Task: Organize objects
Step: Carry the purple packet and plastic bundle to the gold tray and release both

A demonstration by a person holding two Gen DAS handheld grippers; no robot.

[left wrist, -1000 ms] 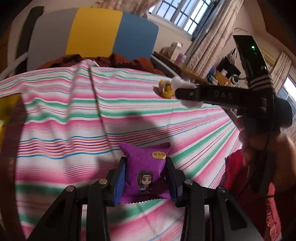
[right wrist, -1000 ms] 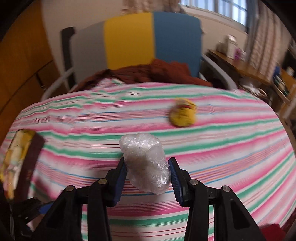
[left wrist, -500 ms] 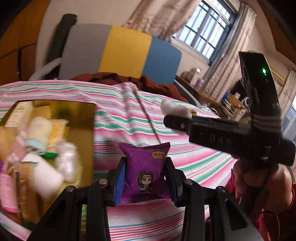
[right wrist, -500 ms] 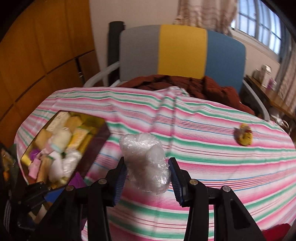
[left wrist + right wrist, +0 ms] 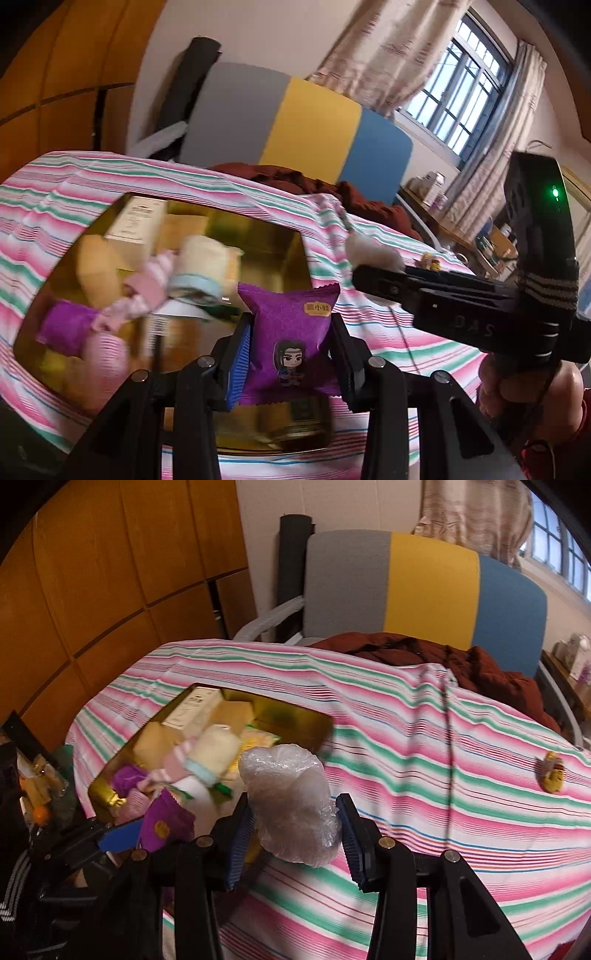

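My left gripper (image 5: 288,354) is shut on a purple snack packet (image 5: 290,343) with a cartoon figure, held above the near right part of a gold tin box (image 5: 266,236). The packet also shows in the right wrist view (image 5: 166,821). My right gripper (image 5: 293,830) is shut on a clear plastic-wrapped bundle (image 5: 291,805), held in the air beside the box's (image 5: 295,716) right edge. In the left wrist view the right gripper's body (image 5: 461,302) reaches in from the right with the bundle (image 5: 373,253) at its tip. The box holds several packets, a cream roll and pink items.
A small yellow wrapped sweet (image 5: 552,771) lies on the striped tablecloth (image 5: 424,738) far right. A grey, yellow and blue chair (image 5: 424,587) with a brown garment (image 5: 443,657) stands behind the table. Wooden panels are on the left. Clutter sits off the table's left edge (image 5: 40,786).
Both grippers swung left with their loads. The gold box came into view and now lies under the left gripper. The yellow sweet shifted to the far right.
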